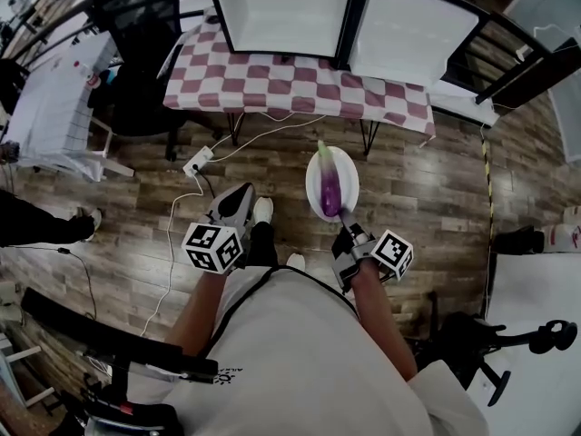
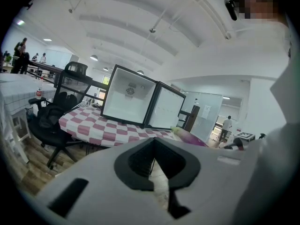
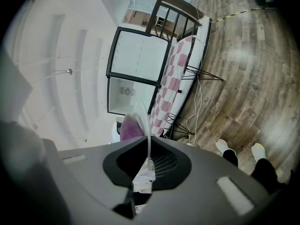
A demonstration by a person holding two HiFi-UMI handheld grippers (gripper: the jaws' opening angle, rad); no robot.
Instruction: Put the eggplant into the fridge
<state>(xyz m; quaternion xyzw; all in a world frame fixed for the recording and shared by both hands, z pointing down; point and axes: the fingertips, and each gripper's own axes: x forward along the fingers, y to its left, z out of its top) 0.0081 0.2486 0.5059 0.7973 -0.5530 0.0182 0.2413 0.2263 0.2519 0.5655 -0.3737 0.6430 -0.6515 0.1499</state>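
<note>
We see the purple eggplant [image 1: 329, 192] lying with its long axis running away from the person towards the bench. Its green stem end points at the bench and its rounded purple end points back at the person. It rests along the middle of a white oval plate [image 1: 351, 178], stem at the far rim and blunt end near the near rim. The plate is held in the air above the wooden floor, short of the bench's near edge.

The left hand-held gripper [image 1: 241, 192] is off to the left of the plate, well apart from it and not touching it. In its own view we see its jaws drawn together with nothing between them. The right hand-held gripper [image 1: 346, 220] is at the near rim, just behind the eggplant's blunt end. Its jaws are clenched on the thin plate rim and do not touch the eggplant.

From left to right we count:
- one black office chair [image 1: 136, 53]
- two hand-held grippers
- one eggplant on one plate
- one bench with a pink-and-white checked cloth [image 1: 300, 82]

On the bench, towards its far edge, stands one black-framed fridge with a white inside [image 1: 281, 12]. Its one door [image 1: 413, 34] is swung open to the right.
</note>
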